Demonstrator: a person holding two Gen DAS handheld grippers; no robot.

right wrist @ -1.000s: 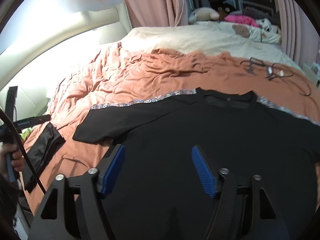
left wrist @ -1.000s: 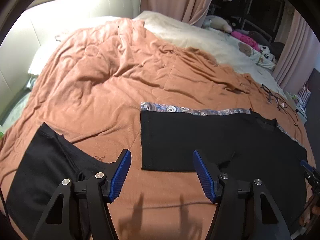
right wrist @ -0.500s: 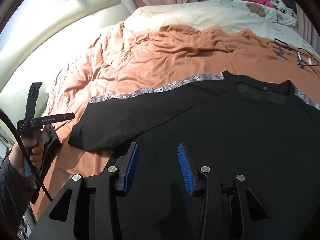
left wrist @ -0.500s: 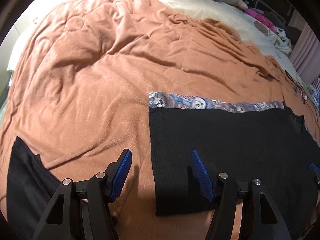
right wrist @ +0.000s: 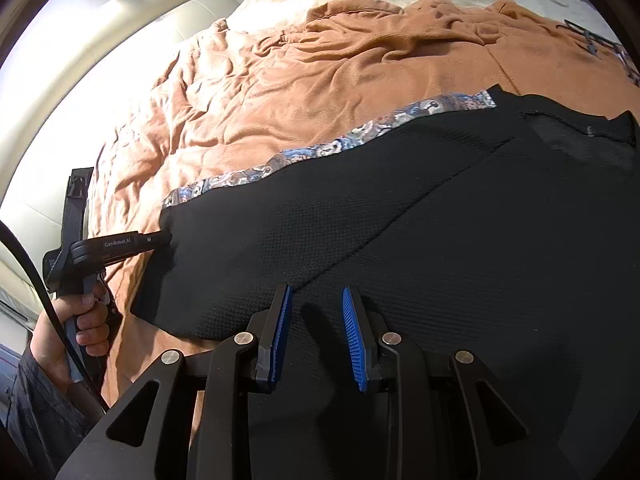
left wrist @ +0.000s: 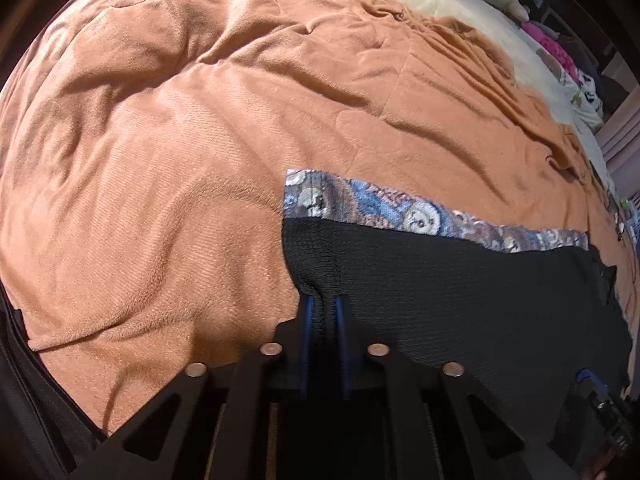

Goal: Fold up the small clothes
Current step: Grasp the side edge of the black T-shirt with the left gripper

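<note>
Left gripper (left wrist: 322,312) pinches black T-shirt (right wrist: 460,240) sleeve hem | right gripper (right wrist: 316,320) hovers apart | next: likely fold sleeve inward

Wide open stretch of wrinkled orange blanket (left wrist: 168,152) to the left of and beyond the flat black textured T-shirt (right wrist: 460,248), with low folds only and nothing standing on it. At the sleeve edge, passage blocked by the left black gripper with blue pads (left wrist: 322,312), closed on the cloth, and by the hand (right wrist: 86,320) gripping its handle low at the left of the right wrist view; over the shirt body, room taken by the right gripper (right wrist: 316,320), jaws apart. Further obstacles: dark garment (left wrist: 28,380) at the near left bed edge, black cables (right wrist: 596,40) on the far right of the blanket, padded cream headboard (right wrist: 100,40) closing the far left side.
</note>
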